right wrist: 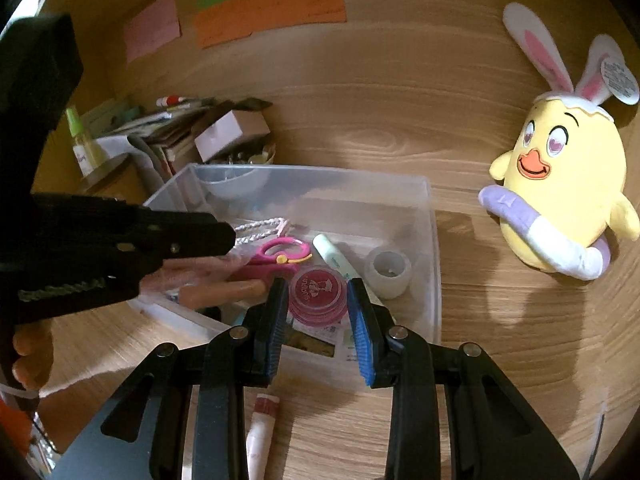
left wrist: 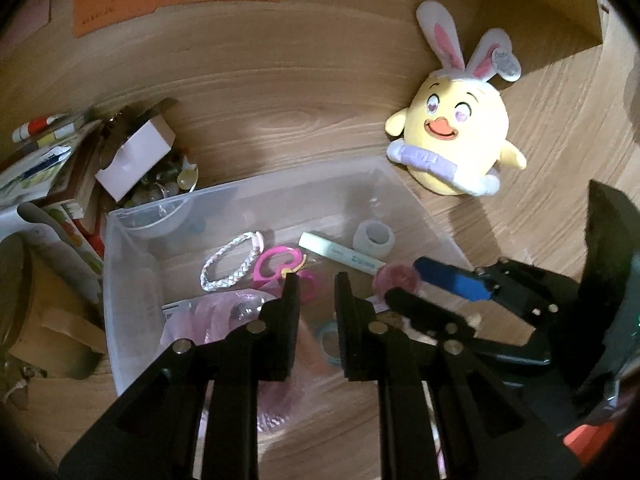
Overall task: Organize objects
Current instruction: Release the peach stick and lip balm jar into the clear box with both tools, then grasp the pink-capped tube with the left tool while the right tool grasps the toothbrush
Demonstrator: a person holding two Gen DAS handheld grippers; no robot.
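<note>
Right gripper [right wrist: 318, 300] clamps pink round jar [right wrist: 318, 292] over clear bin [right wrist: 434, 240]; tape roll [right wrist: 388, 270] near bin's right wall.

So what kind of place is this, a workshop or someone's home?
Probably a home desk or craft corner: a wood-grain tabletop holds a yellow plush chick with bunny ears, a clear plastic bin of pink scissors and tape, and orange sticky notes on the back panel.
</note>
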